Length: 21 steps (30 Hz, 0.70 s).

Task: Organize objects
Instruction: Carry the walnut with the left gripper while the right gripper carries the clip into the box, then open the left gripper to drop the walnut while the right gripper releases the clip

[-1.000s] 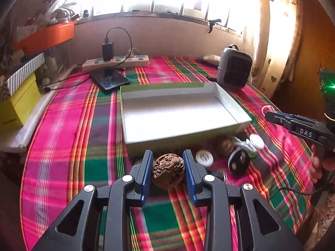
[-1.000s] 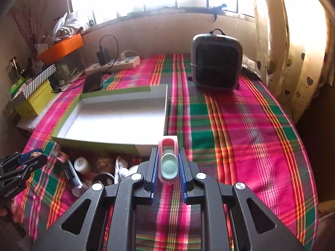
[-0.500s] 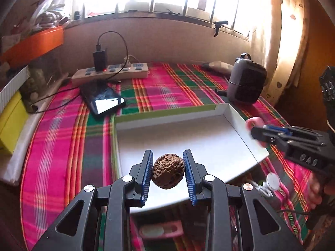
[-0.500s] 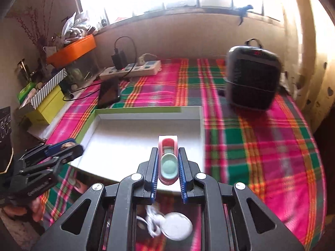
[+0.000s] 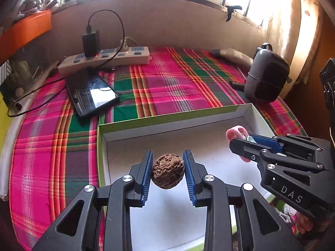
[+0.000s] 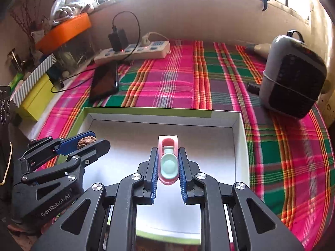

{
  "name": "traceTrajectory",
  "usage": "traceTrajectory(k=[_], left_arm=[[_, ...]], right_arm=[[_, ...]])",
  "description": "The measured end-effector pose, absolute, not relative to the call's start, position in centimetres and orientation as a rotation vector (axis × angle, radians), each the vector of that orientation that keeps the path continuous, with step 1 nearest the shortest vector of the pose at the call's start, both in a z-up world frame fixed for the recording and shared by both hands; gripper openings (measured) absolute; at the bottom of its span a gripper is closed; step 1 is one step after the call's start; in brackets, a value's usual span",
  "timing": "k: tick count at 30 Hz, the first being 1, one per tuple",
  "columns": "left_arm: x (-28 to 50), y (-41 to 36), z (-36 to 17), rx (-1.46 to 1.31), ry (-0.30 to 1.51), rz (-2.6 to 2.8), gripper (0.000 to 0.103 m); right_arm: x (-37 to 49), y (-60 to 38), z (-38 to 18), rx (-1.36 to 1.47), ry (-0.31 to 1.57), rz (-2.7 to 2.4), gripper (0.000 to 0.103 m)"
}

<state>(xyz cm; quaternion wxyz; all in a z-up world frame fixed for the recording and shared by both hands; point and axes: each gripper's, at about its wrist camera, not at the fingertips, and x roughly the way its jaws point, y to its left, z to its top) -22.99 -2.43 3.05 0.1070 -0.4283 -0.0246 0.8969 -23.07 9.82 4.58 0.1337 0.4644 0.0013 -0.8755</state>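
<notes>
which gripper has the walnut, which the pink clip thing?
Left gripper holds the brown wrinkled walnut; right gripper holds the pink-and-mint clip. Both hang over the white tray.

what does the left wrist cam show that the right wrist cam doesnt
Only the left wrist view: the whole walnut face-on in the left gripper, and the lit phone screen.
Only the right wrist view: the pink and mint clip seen whole in the right gripper, and the striped box on the yellow one.
Both: the white tray beneath both grippers, power strip, heater, plaid cloth.
</notes>
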Motion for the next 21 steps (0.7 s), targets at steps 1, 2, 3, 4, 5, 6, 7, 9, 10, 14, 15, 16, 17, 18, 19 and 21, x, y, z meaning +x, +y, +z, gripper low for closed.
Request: traceTrajectory(k=[1, 2, 3, 4, 5, 6, 7, 9, 10, 14, 15, 16, 17, 18, 19, 21], left_arm=[[-23.2, -2.4, 3.0, -1.261, -0.075, 2.639, 0.028], [-23.3, -2.3, 2.9, -1.262, -0.074, 2.636, 0.028], [-23.4, -2.2, 2.9, -1.265, -0.069, 2.634, 0.028], [-23.5, -2.1, 2.7, -1.272, -0.061, 2.632, 0.028], [-23.7, -2.0, 2.6, -1.282, -0.053, 2.63, 0.028], [-23.8, -2.0, 2.5, -1.285, -0.053, 2.629, 0.028], [-23.8, -2.0, 2.4, -1.287, -0.055, 2.627, 0.028], [-23.9, -2.0, 2.3, -1.293, -0.053, 2.628, 0.028], [-23.9, -2.0, 2.2, -1.296, -0.044, 2.629, 0.028], [-23.9, -1.8, 2.1, -1.294, -0.023, 2.632, 0.028], [-23.9, -1.8, 2.0, -1.294, -0.02, 2.631, 0.028], [-24.0, -1.7, 2.0, -1.295, -0.016, 2.633, 0.028], [-24.0, -1.7, 2.0, -1.292, -0.013, 2.635, 0.028], [-24.0, -1.7, 2.0, -1.293, -0.018, 2.634, 0.028], [-24.0, -1.7, 1.9, -1.294, -0.024, 2.632, 0.028], [-24.1, -1.6, 1.9, -1.298, -0.019, 2.634, 0.028]], right_arm=[[-23.2, 9.7, 4.5, 1.349, 0.009, -2.541, 0.018], [-23.5, 9.6, 4.4, 1.353, 0.014, -2.541, 0.018], [-23.6, 9.5, 4.3, 1.358, 0.013, -2.539, 0.018], [-23.7, 9.5, 4.2, 1.364, 0.016, -2.537, 0.018], [-23.9, 9.4, 4.1, 1.374, 0.022, -2.536, 0.018], [-24.1, 9.3, 3.9, 1.385, 0.027, -2.535, 0.018], [-24.2, 9.2, 3.8, 1.392, 0.029, -2.533, 0.018], [-24.3, 9.2, 3.7, 1.4, 0.023, -2.53, 0.018], [-24.4, 9.2, 3.6, 1.406, 0.021, -2.528, 0.018], [-24.6, 9.3, 3.0, 1.434, 0.012, -2.522, 0.018], [-24.7, 9.3, 2.9, 1.439, 0.014, -2.518, 0.018], [-24.7, 9.3, 2.6, 1.45, 0.022, -2.514, 0.018], [-24.7, 9.2, 2.5, 1.455, 0.032, -2.516, 0.018], [-24.7, 9.2, 2.4, 1.452, 0.037, -2.52, 0.018], [-24.7, 9.3, 2.4, 1.447, 0.038, -2.523, 0.018], [-24.7, 9.3, 2.4, 1.446, 0.038, -2.521, 0.018]])
